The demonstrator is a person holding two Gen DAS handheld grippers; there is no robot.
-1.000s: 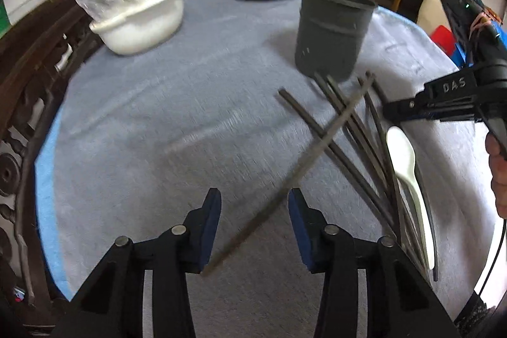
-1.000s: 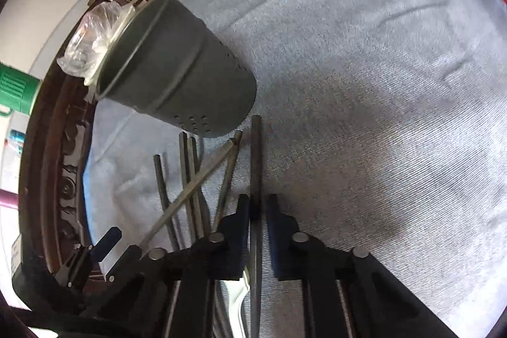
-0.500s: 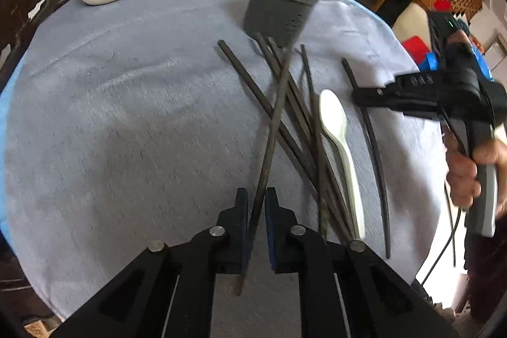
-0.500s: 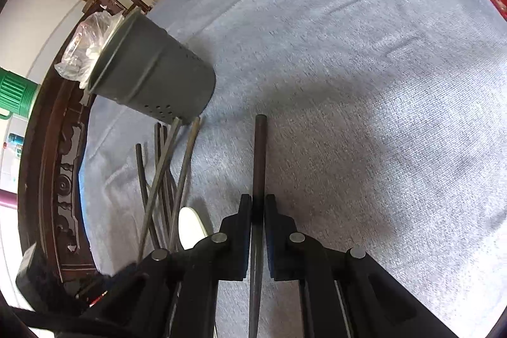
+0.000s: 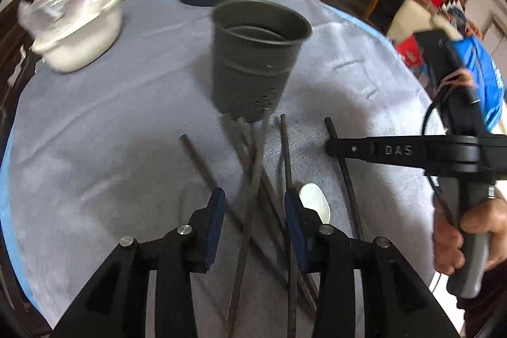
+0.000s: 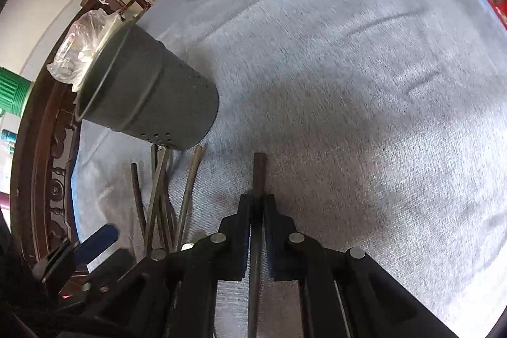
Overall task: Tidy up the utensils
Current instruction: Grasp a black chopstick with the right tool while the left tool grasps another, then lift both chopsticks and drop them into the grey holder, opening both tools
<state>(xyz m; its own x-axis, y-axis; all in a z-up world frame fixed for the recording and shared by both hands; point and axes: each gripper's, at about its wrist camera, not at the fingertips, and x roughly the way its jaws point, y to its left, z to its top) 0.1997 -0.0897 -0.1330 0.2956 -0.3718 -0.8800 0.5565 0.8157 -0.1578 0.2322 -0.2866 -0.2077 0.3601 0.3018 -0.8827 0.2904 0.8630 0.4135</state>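
Two grippers, one target: your right gripper (image 6: 256, 205) is clamped on a single dark chopstick (image 6: 259, 170), its long axis running straight ahead between the fingers, tip pointing past the grey utensil holder (image 6: 149, 94), which stands up and to the left of that tip. Your left gripper (image 5: 253, 211) hangs released, jaws spread wide over the loose chopsticks (image 5: 253, 154) fanned on the grey tablecloth (image 5: 111, 116), their far ends touching the holder's base. A white spoon (image 5: 315, 205) lies just beside the left gripper's right finger.

From the left wrist, you see down into the holder's open mouth (image 5: 261, 32), apparently empty, though blur makes that uncertain; the right wrist shows only its outer wall. The right wrist alone confirms the pinch on the stick. The right gripper is the loaded one; its stick likely needs tipping upright over the rim.
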